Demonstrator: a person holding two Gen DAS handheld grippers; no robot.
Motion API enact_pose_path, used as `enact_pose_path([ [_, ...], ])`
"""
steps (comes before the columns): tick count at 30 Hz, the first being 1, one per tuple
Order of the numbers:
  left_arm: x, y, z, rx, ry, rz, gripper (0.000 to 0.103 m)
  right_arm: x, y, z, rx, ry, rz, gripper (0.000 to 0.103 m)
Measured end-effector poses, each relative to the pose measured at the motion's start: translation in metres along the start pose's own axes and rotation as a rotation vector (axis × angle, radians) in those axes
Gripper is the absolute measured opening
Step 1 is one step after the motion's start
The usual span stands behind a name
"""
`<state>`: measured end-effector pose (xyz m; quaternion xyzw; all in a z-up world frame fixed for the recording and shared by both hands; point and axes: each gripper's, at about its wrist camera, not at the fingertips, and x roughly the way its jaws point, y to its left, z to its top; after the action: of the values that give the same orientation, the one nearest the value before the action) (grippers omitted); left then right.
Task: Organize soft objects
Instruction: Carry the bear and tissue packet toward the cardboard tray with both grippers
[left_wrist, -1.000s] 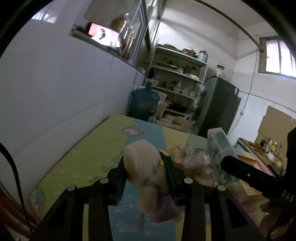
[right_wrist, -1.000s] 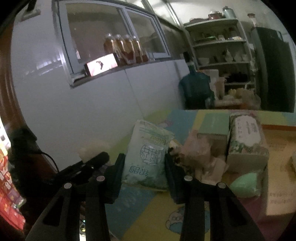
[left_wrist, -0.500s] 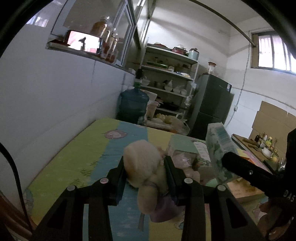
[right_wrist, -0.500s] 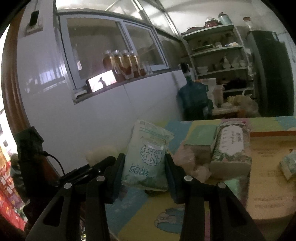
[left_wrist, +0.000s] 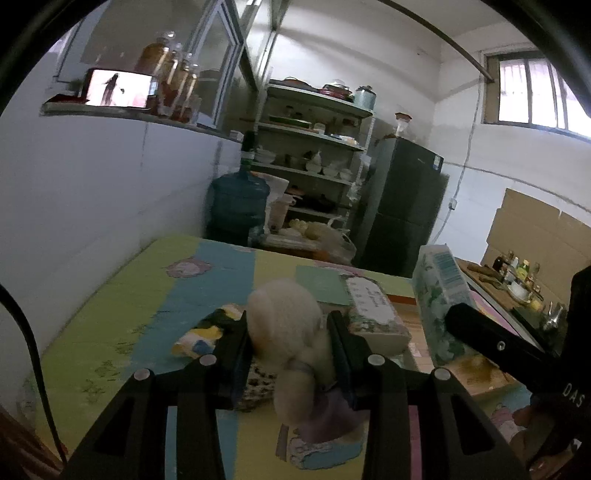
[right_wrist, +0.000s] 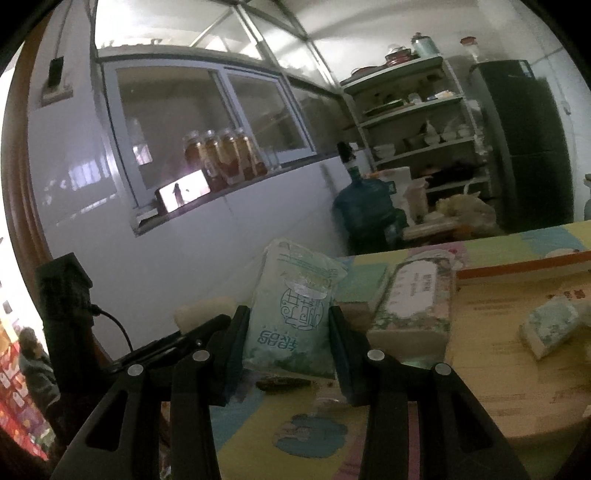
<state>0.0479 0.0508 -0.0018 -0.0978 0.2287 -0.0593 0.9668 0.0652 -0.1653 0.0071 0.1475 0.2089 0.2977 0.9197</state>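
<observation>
While carried above the bench (left_wrist: 110, 314), plush toy (left_wrist: 284, 325) pinched in left hand-held gripper (left_wrist: 288, 350), tissue pack (right_wrist: 291, 314) in right hand-held gripper (right_wrist: 288, 350): both light, squashy; grip mid-body.

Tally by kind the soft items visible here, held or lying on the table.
Plush toys: 1, the cream plush toy in the left gripper.
Tissue packs: 3, one pale green pack in the right gripper, a floral pack, a small pack.
Total: 4.
</observation>
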Motion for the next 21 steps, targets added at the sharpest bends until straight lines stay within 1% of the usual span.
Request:
enact_pose_path([
  [9, 0.012, -0.034, 0.003, 0.037, 0.01, -0.047, 0.039, -0.025, -0.02, 0.005, 0.006, -0.042, -0.046, 0.043],
  [21, 0.033, -0.087, 0.005, 0.101, 0.039, -0.152, 0.04, -0.065, -0.064, 0.004, 0.062, -0.09, -0.164, 0.043],
])
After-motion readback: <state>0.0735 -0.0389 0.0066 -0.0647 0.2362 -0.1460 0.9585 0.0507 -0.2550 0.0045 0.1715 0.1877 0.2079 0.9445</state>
